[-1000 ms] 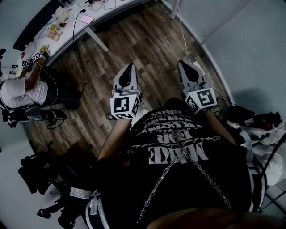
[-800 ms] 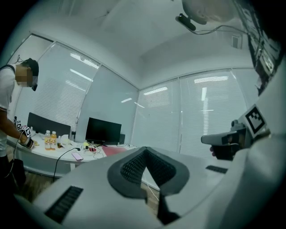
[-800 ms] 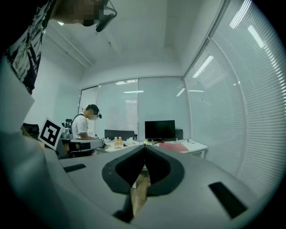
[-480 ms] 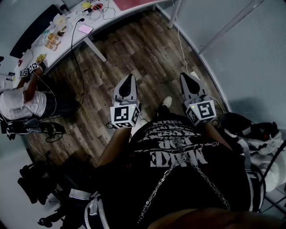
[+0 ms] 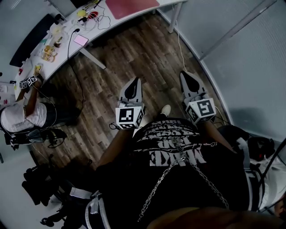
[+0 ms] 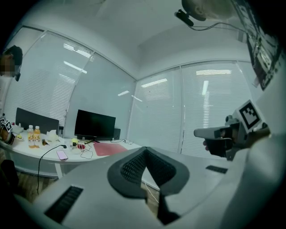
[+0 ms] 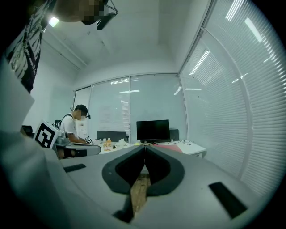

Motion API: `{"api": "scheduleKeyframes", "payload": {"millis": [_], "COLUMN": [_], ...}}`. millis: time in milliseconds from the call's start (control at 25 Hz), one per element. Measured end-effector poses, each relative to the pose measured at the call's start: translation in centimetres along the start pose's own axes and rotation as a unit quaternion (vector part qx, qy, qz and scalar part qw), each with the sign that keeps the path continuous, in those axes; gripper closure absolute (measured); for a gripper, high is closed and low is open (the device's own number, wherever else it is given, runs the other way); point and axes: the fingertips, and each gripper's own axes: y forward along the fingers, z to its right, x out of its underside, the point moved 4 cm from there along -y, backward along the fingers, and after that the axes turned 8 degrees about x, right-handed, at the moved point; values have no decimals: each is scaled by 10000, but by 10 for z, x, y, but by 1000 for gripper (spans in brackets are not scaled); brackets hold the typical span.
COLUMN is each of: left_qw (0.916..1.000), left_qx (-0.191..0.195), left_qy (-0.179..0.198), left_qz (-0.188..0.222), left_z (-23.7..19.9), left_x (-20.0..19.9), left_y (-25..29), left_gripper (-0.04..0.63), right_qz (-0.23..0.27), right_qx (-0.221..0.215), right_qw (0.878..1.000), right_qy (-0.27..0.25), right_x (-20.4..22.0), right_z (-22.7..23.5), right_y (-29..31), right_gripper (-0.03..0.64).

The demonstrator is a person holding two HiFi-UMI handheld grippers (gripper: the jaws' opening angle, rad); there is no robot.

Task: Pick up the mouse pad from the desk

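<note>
The red mouse pad (image 5: 132, 6) lies flat on the white desk (image 5: 100, 19) at the top of the head view, far ahead of both grippers. It shows beside the monitor in the left gripper view (image 6: 109, 148) and as a thin red strip in the right gripper view (image 7: 172, 146). My left gripper (image 5: 135, 81) is held level over the wooden floor, jaws shut and empty (image 6: 145, 150). Parallel to it on the right, my right gripper (image 5: 184, 74) is also shut with nothing in it (image 7: 144, 146).
On the desk stand a black monitor (image 6: 94, 125), a pink phone (image 5: 81, 40), cables, bottles (image 6: 33, 136) and snacks. Another person (image 5: 22, 114) works at the desk's left end. A glass wall with blinds (image 5: 241, 53) runs along the right. Bags (image 5: 263, 152) lie at the right.
Both grippers have been carried forward over the floor toward the desk. The desk has come closer and the red mouse pad has come into the head view.
</note>
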Motion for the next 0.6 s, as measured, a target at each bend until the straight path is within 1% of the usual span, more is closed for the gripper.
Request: {"api": "scheduleKeyframes", "payload": {"millis": [80,160,240,360,480,600], "left_qw": [9999,9993,9985,9983,9981,9986], "left_qx": [-17,-37,-80,-239,-352,-307], "left_qy": [-100,-311,-390,-258,-87,18], "left_qz": [67,216,366,472,499,435], "left_z": [-6,-14,-18,-10,6,16], "left_x": [-2,-7,-16,-32,-38,-36], "left_y": [-1,0,8,47,87,101], "left_gripper": [591,591,591,591,591,591], "right_qz": [98,191,243,277,302,289], "right_qx": [-10,-16,-21,-124,-242,-245], "right_qw": [9999,9998,9997,9995,9992,9991], "right_qy": [19,-30,-35,40,62,213], "right_x": [-5,-9,-12,-19,-19,-17], "right_z": [-6,-9,-3,38,84,102], "right_y": [-2,-4,0,16,31,40], "right_gripper": [617,617,617,617,617,617]}}
